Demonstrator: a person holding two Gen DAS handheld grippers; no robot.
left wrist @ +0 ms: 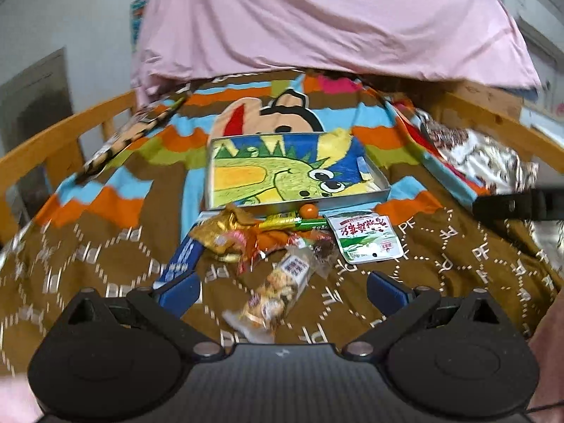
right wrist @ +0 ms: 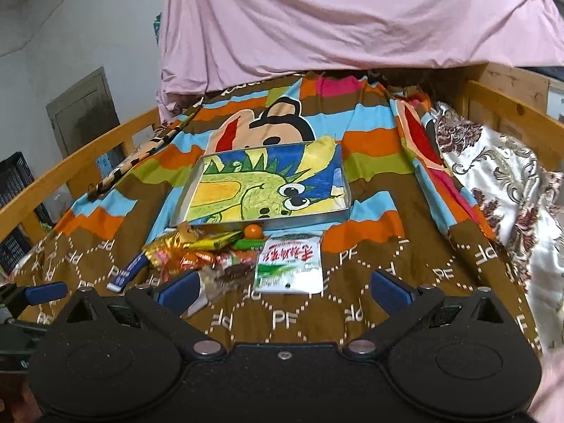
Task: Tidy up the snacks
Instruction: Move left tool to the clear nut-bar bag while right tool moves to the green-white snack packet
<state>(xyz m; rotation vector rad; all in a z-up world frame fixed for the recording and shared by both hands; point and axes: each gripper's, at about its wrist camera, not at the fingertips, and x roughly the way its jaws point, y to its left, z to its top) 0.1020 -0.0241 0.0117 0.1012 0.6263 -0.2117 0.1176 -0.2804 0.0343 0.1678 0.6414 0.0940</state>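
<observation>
A shallow metal tray (left wrist: 379, 179) (right wrist: 347, 190) with a green dinosaur drawing on its floor lies on the bed cover. In front of it sits a pile of snacks: a clear packet of nut mix (left wrist: 282, 289), a white and green packet (left wrist: 366, 238) (right wrist: 289, 264), gold and orange wrappers (left wrist: 225, 236) (right wrist: 179, 253), a green stick (left wrist: 299, 224), a small orange ball (left wrist: 309, 210) (right wrist: 254, 231) and a blue stick pack (left wrist: 181, 257) (right wrist: 128, 271). My left gripper (left wrist: 283, 289) is open over the nut packet. My right gripper (right wrist: 283, 289) is open before the white packet.
A brown patterned cover (left wrist: 458, 264) (right wrist: 405, 299) with a cartoon print spreads over the bed. Wooden rails (left wrist: 53, 141) (right wrist: 511, 112) run along both sides. Pink fabric (left wrist: 317, 17) hangs at the back. A floral cloth (right wrist: 500, 183) lies at the right. The left gripper's finger (right wrist: 46, 290) shows at the far left.
</observation>
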